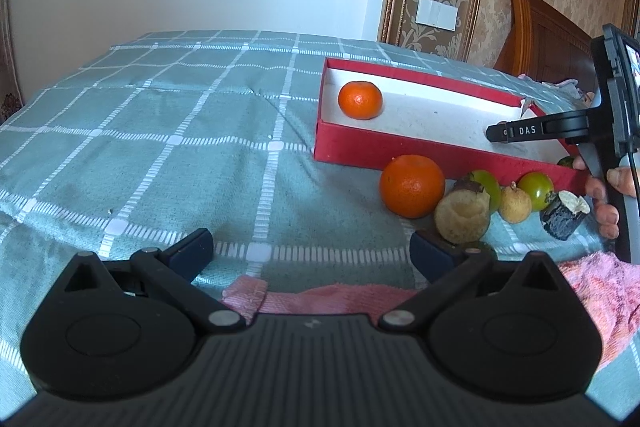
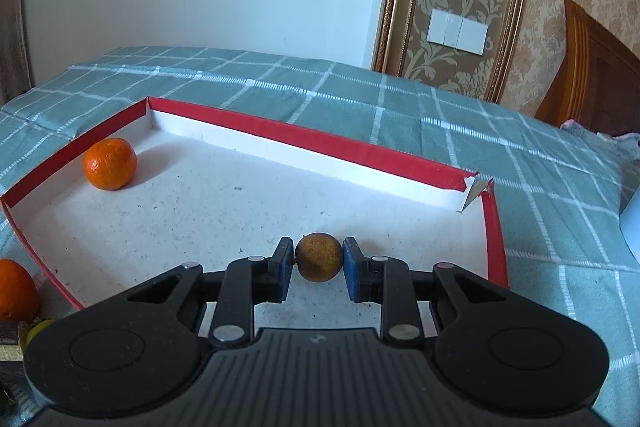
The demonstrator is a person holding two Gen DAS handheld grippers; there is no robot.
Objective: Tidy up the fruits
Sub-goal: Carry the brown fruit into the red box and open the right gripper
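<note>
My right tool (image 2: 319,263) grasps a small brown fruit (image 2: 319,257) above the red box (image 2: 304,139); my left tool (image 1: 312,253) stands released over the bed (image 1: 160,131).

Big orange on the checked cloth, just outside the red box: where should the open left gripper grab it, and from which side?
Grip the large round orange across its widest middle, coming from its open left and near side. The red cardboard box wall stands behind it and a tan hollowed fruit crowds its right. The left gripper stands open with nothing between its fingers.
</note>
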